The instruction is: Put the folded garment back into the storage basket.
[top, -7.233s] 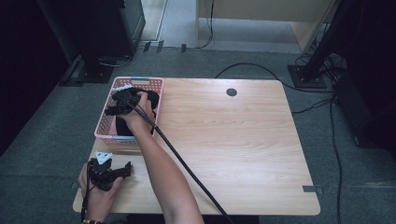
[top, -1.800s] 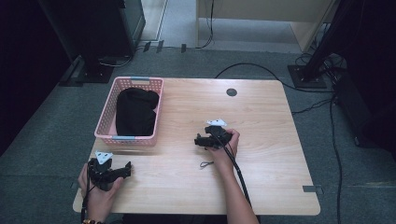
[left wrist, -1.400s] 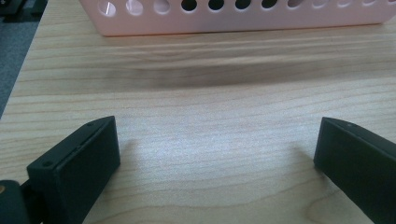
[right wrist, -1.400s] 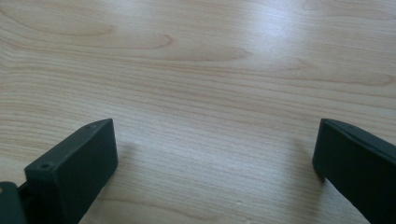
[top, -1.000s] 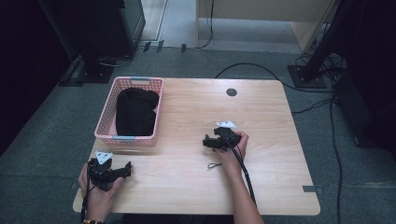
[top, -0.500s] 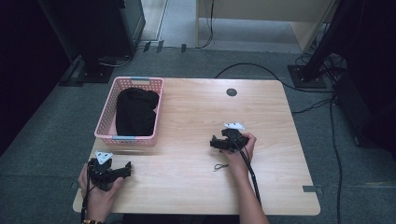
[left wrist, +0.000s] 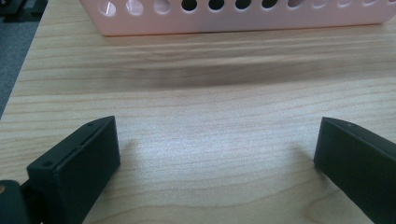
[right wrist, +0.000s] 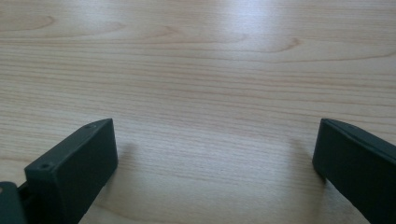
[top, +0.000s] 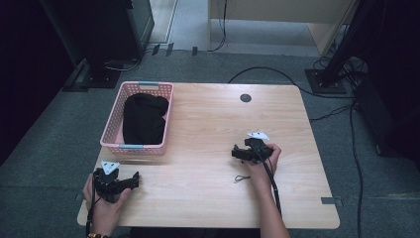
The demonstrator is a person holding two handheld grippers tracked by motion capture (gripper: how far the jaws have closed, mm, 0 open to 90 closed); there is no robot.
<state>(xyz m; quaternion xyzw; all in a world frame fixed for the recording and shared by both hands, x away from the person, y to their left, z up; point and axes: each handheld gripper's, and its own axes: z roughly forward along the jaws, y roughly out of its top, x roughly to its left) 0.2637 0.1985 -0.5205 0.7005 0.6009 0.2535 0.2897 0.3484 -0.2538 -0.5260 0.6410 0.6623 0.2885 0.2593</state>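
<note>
Left gripper (top: 130,182): sitting low at the counter's (top: 208,124) near left corner, jaws standing wide apart over bare wood, gripping nothing.
Right gripper (top: 238,151): resting toward the near right part of the counter, jaws spread wide, gripping nothing.
Pink basket (top: 115,129): standing along the left edge, its wall facing the left gripper.
Black cloth (top: 143,118): lying bunched inside the basket.
Small black loop (top: 241,178): lying just nearside of the right gripper.

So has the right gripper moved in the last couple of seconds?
Yes. The right gripper has slid toward the table's right edge, farther from the pink basket, and sits on the wood with its jaws open.
</note>
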